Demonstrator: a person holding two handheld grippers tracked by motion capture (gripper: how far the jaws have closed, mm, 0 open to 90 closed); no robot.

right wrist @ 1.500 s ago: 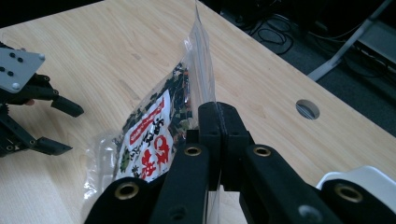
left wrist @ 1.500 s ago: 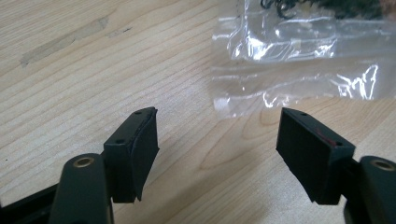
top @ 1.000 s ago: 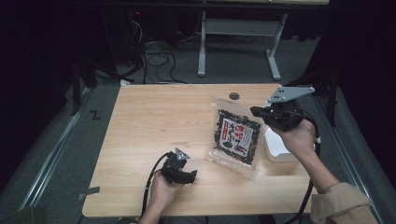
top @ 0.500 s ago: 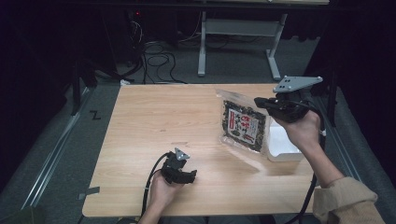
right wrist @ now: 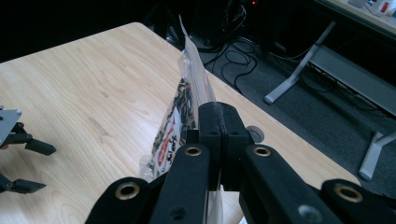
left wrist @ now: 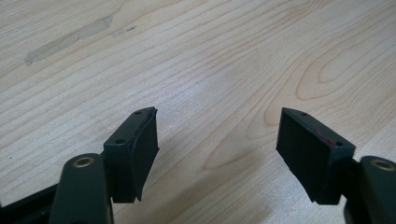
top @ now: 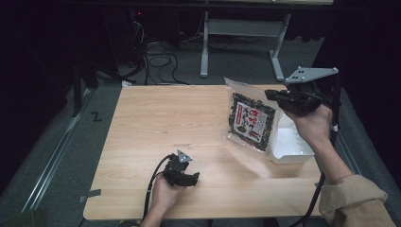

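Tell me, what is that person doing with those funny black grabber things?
A person holds a gripper in each hand at a wooden table. The right gripper has pinched the edge of a clear snack bag and holds it up, tilted, next to a white tray. The left gripper sits low near the table's front edge with its fingers wide apart and nothing between them.

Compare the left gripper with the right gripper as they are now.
The left gripper is open with nothing between its jaws; the right gripper is shut on the seaweed packet. The left sits low at the table's near edge; the right is raised above the white tray. Both are hand-held.
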